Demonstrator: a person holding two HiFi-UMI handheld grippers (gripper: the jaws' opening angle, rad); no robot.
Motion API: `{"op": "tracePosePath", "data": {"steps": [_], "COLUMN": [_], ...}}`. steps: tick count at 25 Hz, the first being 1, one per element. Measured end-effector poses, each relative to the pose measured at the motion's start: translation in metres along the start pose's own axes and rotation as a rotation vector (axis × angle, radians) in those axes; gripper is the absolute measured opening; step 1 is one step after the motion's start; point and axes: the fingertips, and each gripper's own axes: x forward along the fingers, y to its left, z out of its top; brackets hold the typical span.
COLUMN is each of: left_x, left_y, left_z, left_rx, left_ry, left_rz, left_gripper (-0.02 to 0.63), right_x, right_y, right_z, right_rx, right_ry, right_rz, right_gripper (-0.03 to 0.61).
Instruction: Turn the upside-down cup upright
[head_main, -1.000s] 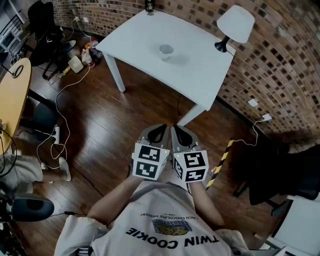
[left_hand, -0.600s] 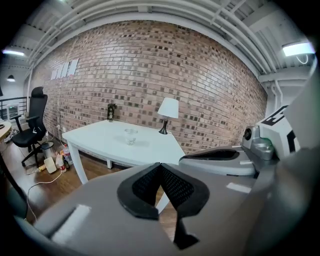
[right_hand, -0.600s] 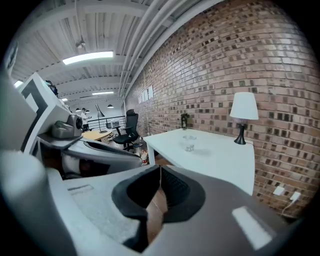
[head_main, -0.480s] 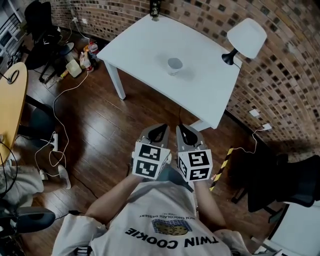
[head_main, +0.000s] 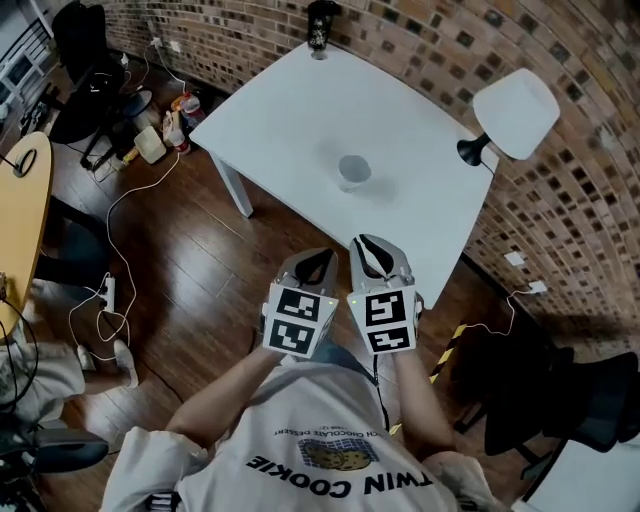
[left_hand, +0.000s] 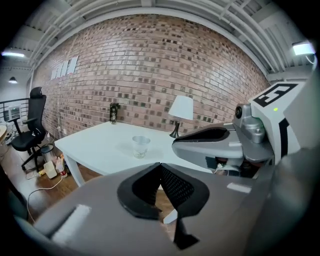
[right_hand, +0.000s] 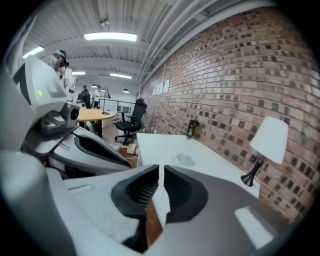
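A small clear cup (head_main: 353, 170) stands alone near the middle of the white table (head_main: 290, 110). It also shows far ahead as the cup (left_hand: 140, 146) in the left gripper view and the cup (right_hand: 186, 159) in the right gripper view. Which end is up I cannot tell from here. My left gripper (head_main: 321, 253) and right gripper (head_main: 362, 244) are held side by side close to the body, over the wooden floor, short of the table's near edge. The left jaws (left_hand: 160, 165) meet, empty. The right jaws (right_hand: 160, 168) are opening, showing only a hairline slit with nothing in it.
A white lamp (head_main: 515, 112) stands at the table's right corner and a dark bottle (head_main: 320, 25) at its far corner. A brick wall runs behind. Cables, bottles and an office chair (head_main: 85, 40) lie left of the table, and a wooden desk (head_main: 20, 200) stands at the left.
The table and cup have drawn nearer, sliding down and right in the head view, as both grippers travel forward together. The right gripper has rolled a little.
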Motion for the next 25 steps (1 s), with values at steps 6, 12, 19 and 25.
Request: {"op": "tracePosePath", "data": {"steps": [6, 12, 19, 25], "left_x": [0.040, 0.064, 0.076, 0.086], "left_y": [0.034, 0.069, 0.102, 0.113], "left_z": [0.027, 0.043, 0.055, 0.058], "left_rx": [-0.032, -0.061, -0.082, -0.090], "left_ry": [0.011, 0.017, 0.009, 0.014], "left_rz": [0.053, 0.122, 0.197, 0.180], "left_gripper": [0.003, 0.003, 0.003, 0.003], "right_x": [0.058, 0.110, 0.150, 0.165], "right_y": [-0.034, -0.047, -0.045, -0.046], "right_z": [0.016, 0.011, -0.017, -0.020], "right_rx": [-0.191, -0.286, -0.411, -0.379], "right_ry": [0.089, 0.171, 0.308, 0.342], "right_rz": [0.033, 0.157, 0.269, 0.279], "right_gripper": [0.064, 0.104, 0.103, 0.091]}}
